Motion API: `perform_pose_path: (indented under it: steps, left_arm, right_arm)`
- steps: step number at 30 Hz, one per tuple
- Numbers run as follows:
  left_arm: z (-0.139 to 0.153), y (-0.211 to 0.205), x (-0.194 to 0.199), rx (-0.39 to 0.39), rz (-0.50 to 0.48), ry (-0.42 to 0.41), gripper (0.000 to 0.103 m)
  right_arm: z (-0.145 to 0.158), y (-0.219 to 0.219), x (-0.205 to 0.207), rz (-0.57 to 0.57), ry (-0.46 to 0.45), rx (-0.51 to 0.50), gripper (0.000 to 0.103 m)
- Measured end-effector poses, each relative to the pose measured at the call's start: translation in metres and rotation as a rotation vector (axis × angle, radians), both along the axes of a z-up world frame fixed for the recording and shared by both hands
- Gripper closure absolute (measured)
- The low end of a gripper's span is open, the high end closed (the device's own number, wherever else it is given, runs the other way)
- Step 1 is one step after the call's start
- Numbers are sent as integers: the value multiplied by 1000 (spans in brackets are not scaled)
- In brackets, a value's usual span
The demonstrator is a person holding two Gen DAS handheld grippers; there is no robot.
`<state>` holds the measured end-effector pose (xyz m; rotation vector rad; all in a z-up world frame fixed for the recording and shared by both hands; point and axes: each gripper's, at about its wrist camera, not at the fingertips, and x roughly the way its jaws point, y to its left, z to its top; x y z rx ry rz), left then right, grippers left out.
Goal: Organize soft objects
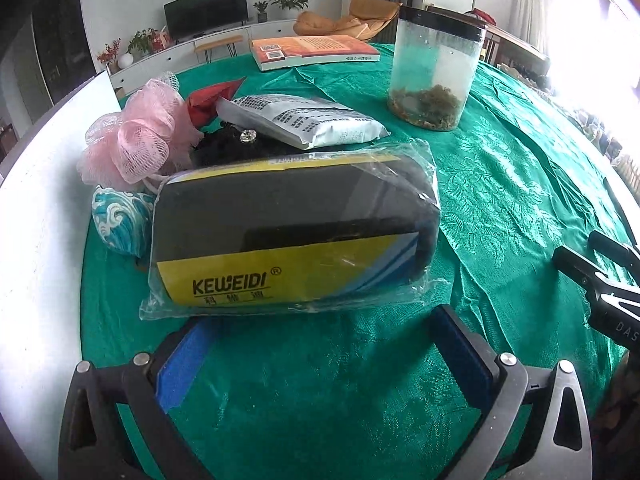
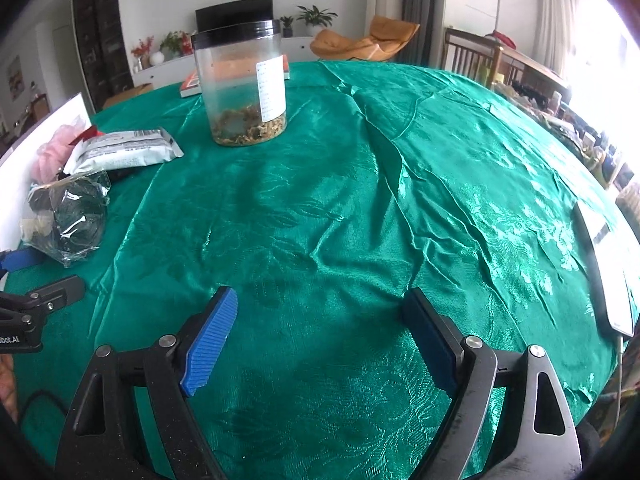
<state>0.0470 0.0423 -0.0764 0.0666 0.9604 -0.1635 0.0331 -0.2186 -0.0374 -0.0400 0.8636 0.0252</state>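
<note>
Left tongs (image 1: 324, 344) stand wide and empty, levelled low over the counter (image 1: 500, 208), just short of the bagged sponge pack (image 1: 288, 236). The soft objects, among them a pink mesh puff (image 1: 136, 140), are bunched against the counter's left edge, apparently gathered there. Right tongs (image 2: 320, 340) hover wide and empty over bare cloth, well apart.

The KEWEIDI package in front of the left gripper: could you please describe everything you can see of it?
The KEWEIDI package is a dark, soft-looking block with a yellow printed label, sealed in crinkled clear plastic. It lies flat on the green tablecloth, just ahead of the open left gripper, untouched by it. Behind, it meets a patterned pouch and a pink mesh puff.
</note>
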Motion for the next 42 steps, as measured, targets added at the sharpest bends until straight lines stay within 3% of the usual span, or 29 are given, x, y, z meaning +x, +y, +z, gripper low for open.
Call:
perform_pose_path:
  steps: [3,8,12,42]
  left_arm:
    - [0,-1,-1,0,5,-5,0]
    - [0,-2,-1,1,15,-7,0]
    - [-1,-2,0,1,14,-6,0]
    - [-1,-2,0,1,15,-6,0]
  right_arm:
    - [0,1,2,-4,17,-4,15]
    - [5,4,20,-11,140,-3,10]
    - [2,5,16,2,83,-5,7]
    - [4,7,14,-6,84,-4,7]
